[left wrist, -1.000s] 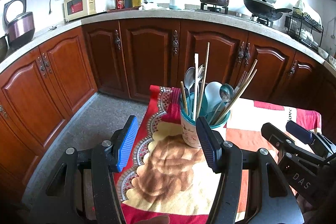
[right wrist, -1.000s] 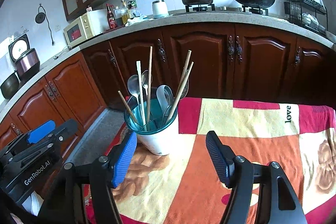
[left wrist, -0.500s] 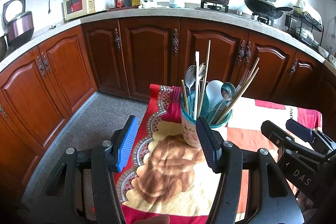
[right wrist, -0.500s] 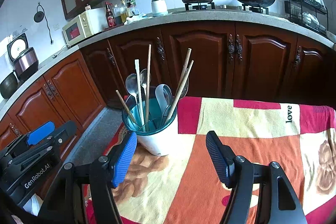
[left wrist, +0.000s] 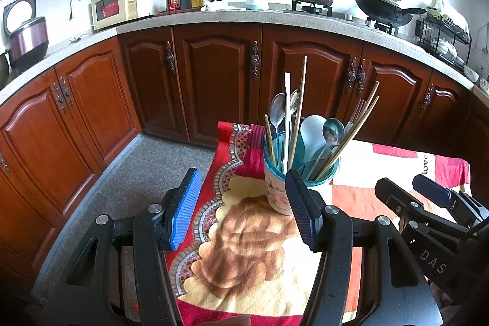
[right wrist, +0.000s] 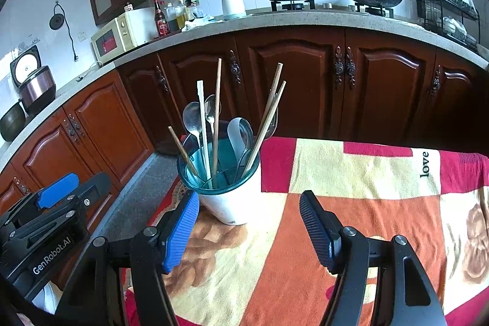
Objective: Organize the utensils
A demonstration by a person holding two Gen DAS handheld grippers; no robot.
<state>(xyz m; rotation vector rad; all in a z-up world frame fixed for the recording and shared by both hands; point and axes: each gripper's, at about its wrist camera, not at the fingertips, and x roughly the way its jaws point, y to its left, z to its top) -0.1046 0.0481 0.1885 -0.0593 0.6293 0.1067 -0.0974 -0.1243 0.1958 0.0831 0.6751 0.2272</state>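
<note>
A white utensil holder with a teal rim [left wrist: 276, 191] [right wrist: 229, 197] stands on the patterned cloth. It holds several chopsticks [right wrist: 216, 115] and spoons [right wrist: 191, 118]; a white spoon [left wrist: 311, 132] is among them. My left gripper [left wrist: 243, 203] is open and empty, just in front and left of the holder. My right gripper [right wrist: 247, 228] is open and empty, just in front of the holder. Each gripper shows in the other's view: the right one [left wrist: 428, 203], the left one [right wrist: 55, 203].
The red, cream and orange cloth [right wrist: 351, 179] covers the table. Dark wood kitchen cabinets [left wrist: 214, 75] stand behind, with a grey floor [left wrist: 137, 179] between. A microwave [left wrist: 122, 3], bottles, a pot and a wok sit on the counter.
Both views shift only slightly; the holder sits a little closer to my right gripper. Both grippers stay open and empty.
</note>
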